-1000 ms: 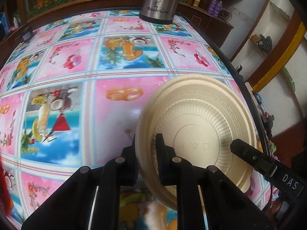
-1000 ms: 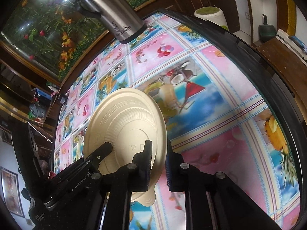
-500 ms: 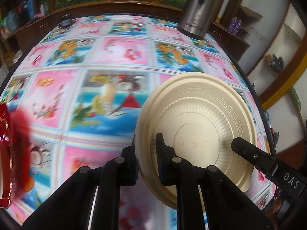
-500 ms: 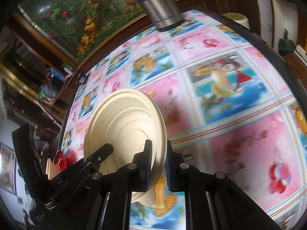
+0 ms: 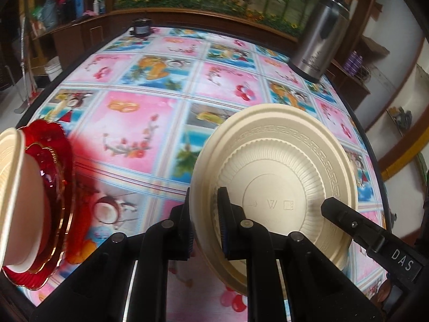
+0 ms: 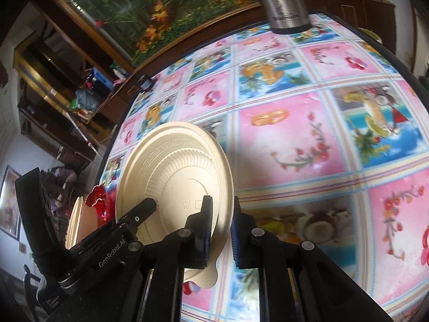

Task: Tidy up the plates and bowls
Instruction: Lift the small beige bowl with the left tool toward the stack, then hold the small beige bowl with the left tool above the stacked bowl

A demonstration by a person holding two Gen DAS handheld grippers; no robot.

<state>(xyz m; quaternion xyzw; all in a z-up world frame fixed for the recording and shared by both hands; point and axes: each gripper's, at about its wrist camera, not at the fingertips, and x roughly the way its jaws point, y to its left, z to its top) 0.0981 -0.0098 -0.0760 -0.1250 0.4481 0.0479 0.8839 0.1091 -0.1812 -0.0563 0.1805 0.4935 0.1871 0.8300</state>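
Bowl [image 5: 18,201] on scalloped dish [image 5: 53,177] left of plate [image 5: 281,177] (flask [image 5: 319,40] behind).

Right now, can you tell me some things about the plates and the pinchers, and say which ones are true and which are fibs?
1. Both grippers pinch the same cream plate. True: the left gripper and the right gripper each clamp its rim.
2. The cream plate lies flat on the tablecloth. False: it is held up on edge.
3. A red dish sits at the left side of the table. True.
4. The steel flask has fallen over. False: it stands upright.
5. The right gripper is wide open. False: it is shut on the plate.
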